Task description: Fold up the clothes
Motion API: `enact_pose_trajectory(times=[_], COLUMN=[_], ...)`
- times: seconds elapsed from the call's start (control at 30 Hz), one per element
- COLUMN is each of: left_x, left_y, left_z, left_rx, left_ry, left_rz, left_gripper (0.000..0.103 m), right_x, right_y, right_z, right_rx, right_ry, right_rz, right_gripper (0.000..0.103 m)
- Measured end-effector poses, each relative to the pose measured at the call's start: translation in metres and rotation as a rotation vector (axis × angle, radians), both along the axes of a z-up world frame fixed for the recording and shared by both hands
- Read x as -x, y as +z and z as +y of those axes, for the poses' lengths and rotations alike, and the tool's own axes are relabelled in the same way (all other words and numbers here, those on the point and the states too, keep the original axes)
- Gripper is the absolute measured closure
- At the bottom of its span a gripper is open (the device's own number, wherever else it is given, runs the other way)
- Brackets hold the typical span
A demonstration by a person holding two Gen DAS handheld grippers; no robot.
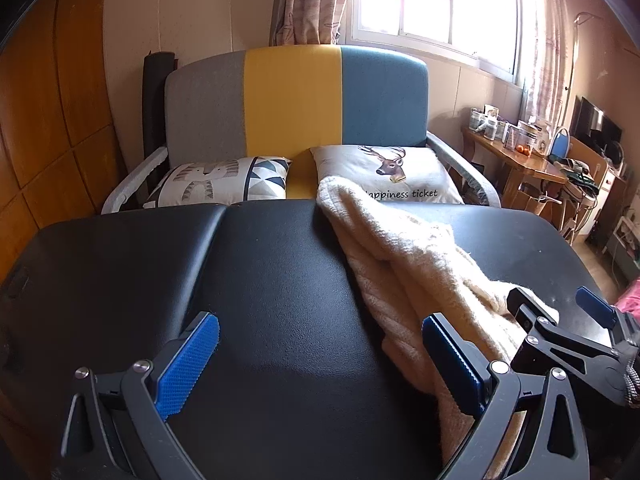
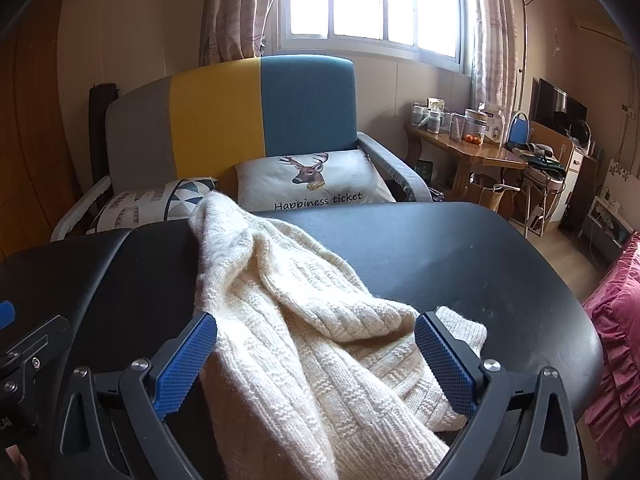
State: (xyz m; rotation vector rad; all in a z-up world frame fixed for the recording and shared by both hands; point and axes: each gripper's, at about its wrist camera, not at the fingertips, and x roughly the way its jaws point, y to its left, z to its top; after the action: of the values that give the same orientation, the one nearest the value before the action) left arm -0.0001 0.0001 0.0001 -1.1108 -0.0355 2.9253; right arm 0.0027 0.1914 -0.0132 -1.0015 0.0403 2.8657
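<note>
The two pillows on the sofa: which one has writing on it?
The deer pillow, on the blue side, reads "Happiness ticket". The other pillow shows only patterns.

Daylight enters through the window (image 1: 436,4) at the rear, which is overexposed to plain white in both views and leaves the near foreground comparatively dim. The black counter (image 1: 280,280) shows soft diffuse sheen rather than hard shadows. Fisheye distortion bends straight lines, and dark vignetting fills the corners; focus is sharp throughout.
</note>
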Motion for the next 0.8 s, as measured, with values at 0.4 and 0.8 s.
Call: enact_pose_trajectory(times=[0.4, 0.8], left_x=[0.005, -0.015], left_y=[-0.029, -0.092], left_z=[-0.020, -0.063], left_rx=[-0.273, -0.517], left_ry=[-0.136, -0.164], left_rz=[-0.112, -0.253], left_gripper=[0.000, 0.000], right_x=[0.001, -0.030], right_y=[-0.007, -0.035], right_z=[-0.003, 0.063], right_rx=[0.011, 0.518], right_ry=[0.015, 0.247], right_rz=[-0.037, -0.109], right_gripper=[0.001, 0.001])
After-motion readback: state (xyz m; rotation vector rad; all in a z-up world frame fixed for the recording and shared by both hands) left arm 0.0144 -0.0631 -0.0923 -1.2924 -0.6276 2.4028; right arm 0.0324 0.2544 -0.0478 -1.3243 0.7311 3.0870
